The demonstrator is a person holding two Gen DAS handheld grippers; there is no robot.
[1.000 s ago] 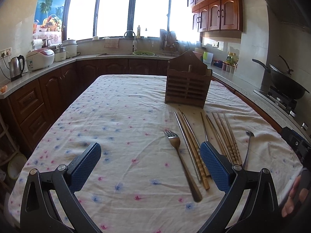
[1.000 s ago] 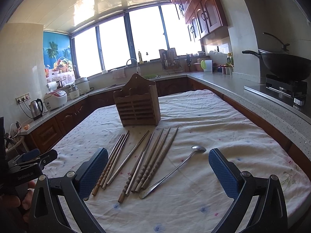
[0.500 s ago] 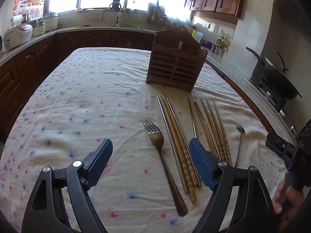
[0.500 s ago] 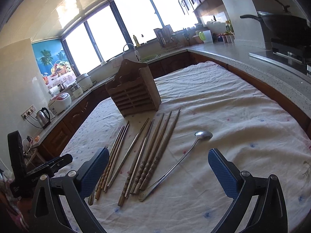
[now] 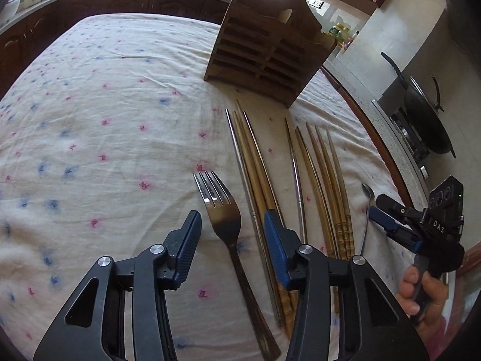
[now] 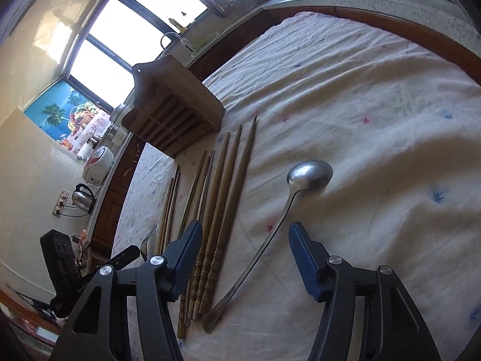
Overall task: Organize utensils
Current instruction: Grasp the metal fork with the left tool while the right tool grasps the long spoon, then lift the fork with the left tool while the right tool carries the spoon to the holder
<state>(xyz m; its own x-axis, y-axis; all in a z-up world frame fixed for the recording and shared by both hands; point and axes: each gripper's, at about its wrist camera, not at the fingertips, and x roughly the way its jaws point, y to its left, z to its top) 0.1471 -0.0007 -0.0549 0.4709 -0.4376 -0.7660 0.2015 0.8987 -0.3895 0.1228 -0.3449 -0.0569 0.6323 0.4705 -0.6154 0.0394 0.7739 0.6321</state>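
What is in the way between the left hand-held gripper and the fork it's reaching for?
Nothing visible. The fork lies bare on the tablecloth, its neck already between the closing jaws of the left hand-held gripper. The nearest chopsticks lie beside it, under the right finger.

Both tongs share one build: the left tongs [image 5: 230,225] and right tongs [image 6: 245,239] have black angular frames with triangular cutouts, round silver screws at the joints, and ribbed blue pads [image 5: 275,240] on the fingers
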